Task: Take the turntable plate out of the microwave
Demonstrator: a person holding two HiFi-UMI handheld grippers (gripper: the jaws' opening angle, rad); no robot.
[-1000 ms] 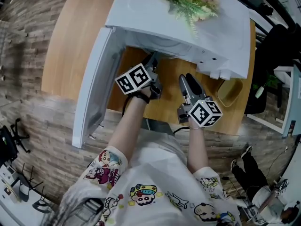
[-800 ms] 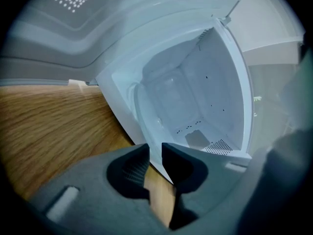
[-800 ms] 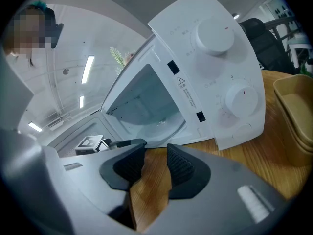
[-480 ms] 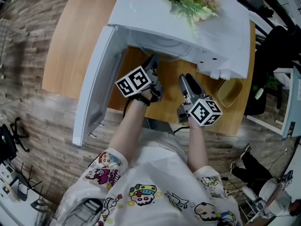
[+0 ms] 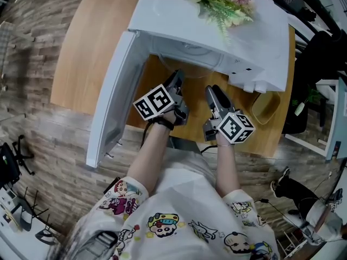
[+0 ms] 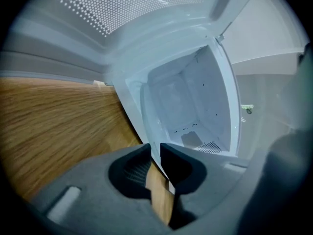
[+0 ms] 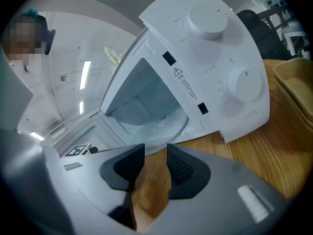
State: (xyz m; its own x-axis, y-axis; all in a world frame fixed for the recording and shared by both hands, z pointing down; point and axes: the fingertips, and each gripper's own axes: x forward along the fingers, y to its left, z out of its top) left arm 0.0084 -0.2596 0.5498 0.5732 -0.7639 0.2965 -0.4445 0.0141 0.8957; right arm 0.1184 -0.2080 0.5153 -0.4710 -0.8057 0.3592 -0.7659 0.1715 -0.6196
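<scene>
- You stand at the wooden surface (image 5: pixel 89 42) in front of the white microwave (image 5: pixel 162 15), whose door (image 5: pixel 108 112) is swung fully open on your left.
- The turntable plate (image 7: pixel 156 125), clear glass, lies at the mouth of the cavity, its near edge jutting past the sill over the wood.
- Your left claw (image 6: pixel 155 148) is clenched to a thin slit at the plate's near rim. The head view shows its tip meeting the glass, though the clear edge itself is hard to pick out between the pads.
- Your right claw (image 7: pixel 155 153) is released, jaws apart with only wood grain between them. Its tips are just short of the plate's edge.
- The open door runs along the outside of your left arm like a wall, its perforated window close above the left claw.
- Right of the opening, the control panel with its two round knobs (image 7: pixel 208 19) stands forward beside your right claw.
- A yellow tray (image 5: pixel 264 106) sits on the surface at the microwave's front right corner, near the right claw but apart from it.
- A spray of artificial flowers (image 5: pixel 219 1) lies across the microwave's top.
- Beyond the surface's right edge stand a dark chair (image 5: pixel 312 64) and other furniture on the plank floor (image 5: pixel 32 91).
</scene>
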